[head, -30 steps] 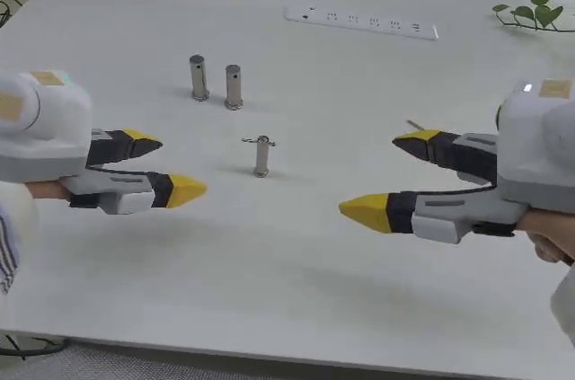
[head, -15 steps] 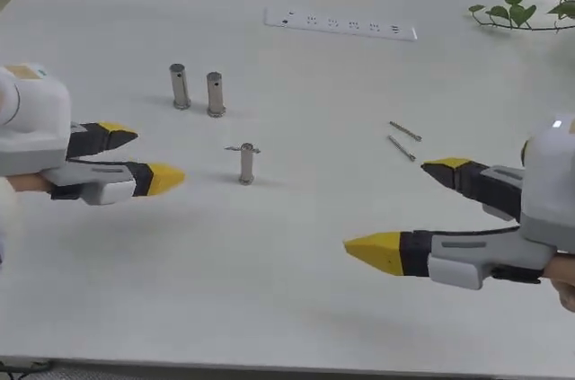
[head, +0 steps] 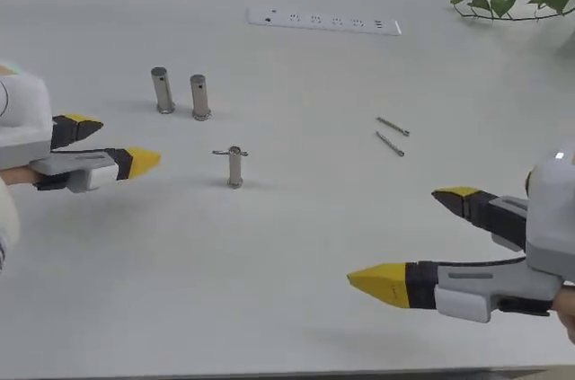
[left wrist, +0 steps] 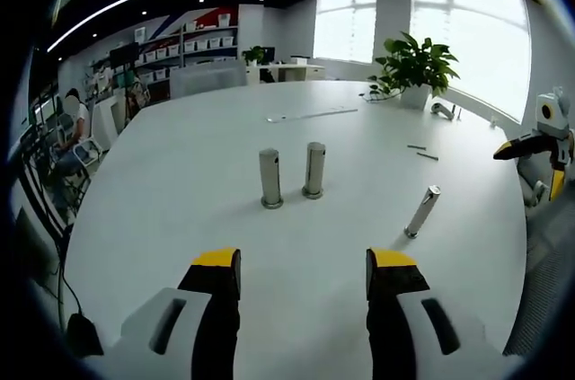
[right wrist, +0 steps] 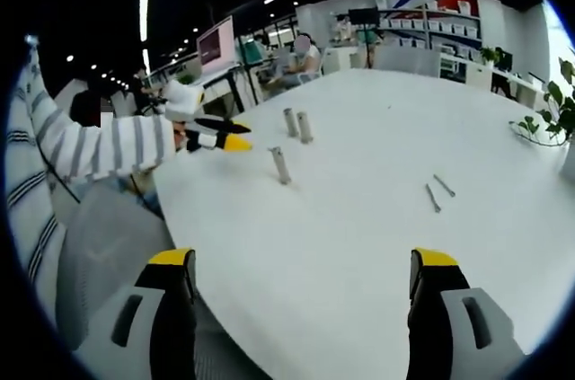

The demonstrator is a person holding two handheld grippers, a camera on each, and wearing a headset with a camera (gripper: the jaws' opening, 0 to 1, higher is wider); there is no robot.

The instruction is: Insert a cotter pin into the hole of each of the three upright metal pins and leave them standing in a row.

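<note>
The left tongs point(head: 121, 142), partly cut off at the picture's edge, and the right tongs point(head: 406, 236) both gape open and empty above the white tabletop point(head: 296, 245). Ahead of the left tongs stand two bare metal pins point(head: 199, 97), their holes too small to make out. Between the tongs, nearer the left, the third pin point(head: 234, 167) stands with a cotter pin point(head: 229, 153) through its head. Two loose cotter pins point(head: 389, 144) lie beyond the right tongs.

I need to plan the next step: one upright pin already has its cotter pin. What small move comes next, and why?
Probably reach the right gripper forward to the nearer loose cotter pin and close on it: its jaws stand open and empty, and the two rear metal pins show no cotter pin.
</note>
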